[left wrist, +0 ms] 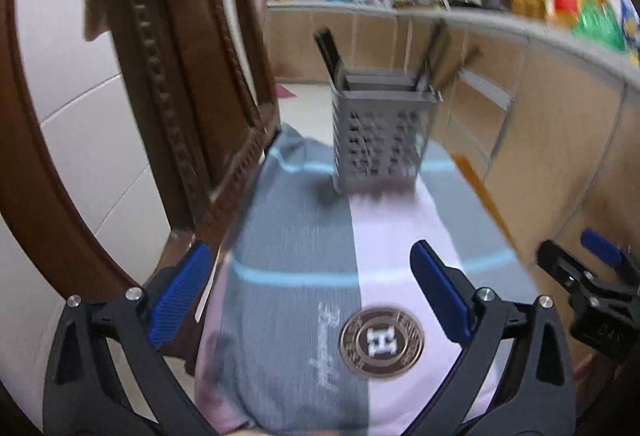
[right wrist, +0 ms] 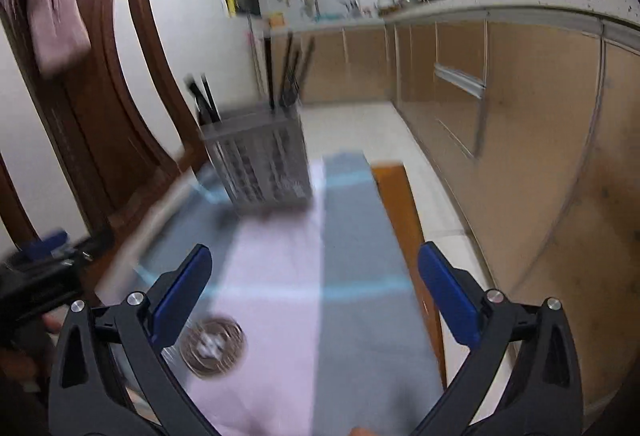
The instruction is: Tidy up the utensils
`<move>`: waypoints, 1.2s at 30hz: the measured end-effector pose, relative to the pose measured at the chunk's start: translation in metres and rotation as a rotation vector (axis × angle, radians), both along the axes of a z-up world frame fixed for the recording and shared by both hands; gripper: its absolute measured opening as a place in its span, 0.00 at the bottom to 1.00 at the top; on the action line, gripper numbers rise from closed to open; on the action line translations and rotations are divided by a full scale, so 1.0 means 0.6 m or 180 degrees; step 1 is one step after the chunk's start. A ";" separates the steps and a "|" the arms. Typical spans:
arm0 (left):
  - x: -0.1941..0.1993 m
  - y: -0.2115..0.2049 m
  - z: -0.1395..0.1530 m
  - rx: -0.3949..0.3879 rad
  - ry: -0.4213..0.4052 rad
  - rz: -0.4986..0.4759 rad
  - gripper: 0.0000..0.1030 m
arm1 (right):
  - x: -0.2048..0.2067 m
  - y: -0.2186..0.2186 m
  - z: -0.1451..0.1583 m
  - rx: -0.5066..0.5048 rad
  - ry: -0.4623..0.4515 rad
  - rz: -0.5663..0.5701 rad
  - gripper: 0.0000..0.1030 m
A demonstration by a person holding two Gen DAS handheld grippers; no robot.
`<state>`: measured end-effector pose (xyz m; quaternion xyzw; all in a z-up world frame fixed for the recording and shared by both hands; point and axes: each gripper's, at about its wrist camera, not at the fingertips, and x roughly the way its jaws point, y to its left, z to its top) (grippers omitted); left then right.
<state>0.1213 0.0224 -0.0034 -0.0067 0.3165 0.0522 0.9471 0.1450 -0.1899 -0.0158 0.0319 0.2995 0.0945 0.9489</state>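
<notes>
- Two grippers are seen with jaws spread wide and nothing between them: the left gripper (left wrist: 312, 296) and the right gripper (right wrist: 316, 296) are both released over a cloth-covered surface.
- No utensil is held at this moment, and no loose utensil can be made out on the cloth near either gripper.
- Ahead of both grippers, well beyond the fingertips, a grey utensil holder (left wrist: 380, 131) is stood upright on the cloth; from the right gripper it is placed ahead and to the left.
- Dark utensil handles (left wrist: 330, 49) are already lodged in the holder's compartments, leaning outward at either end. Which compartment each one occupies cannot be told through the blur.
- The sorting is judged to be largely done, or at a pause between items; what is left cannot be told from these views.
- The holder is shown as a rectangular box of matt grey plastic, its walls pierced with rows of small slots.
- The cloth (left wrist: 288, 236) is seen as soft woven fabric in grey and pale pink panels, crossed by thin light-blue stripes and marked with a round bronze-coloured emblem (left wrist: 381, 343) just ahead of the left gripper.
- Ribbed blue pads (left wrist: 180, 296) are carried on black finger frames.
- A carved dark wooden chair (right wrist: 100, 107) is stood to the left of the grippers.
</notes>
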 end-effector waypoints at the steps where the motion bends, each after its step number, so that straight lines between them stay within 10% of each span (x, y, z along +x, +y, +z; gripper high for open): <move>1: -0.004 0.000 -0.003 0.0032 0.0013 -0.0026 0.96 | 0.002 0.004 -0.009 -0.0019 0.0128 0.0036 0.97; 36: -0.030 0.011 0.007 -0.0190 -0.0099 0.0013 0.96 | -0.022 0.012 0.020 -0.0001 -0.0129 0.0023 0.97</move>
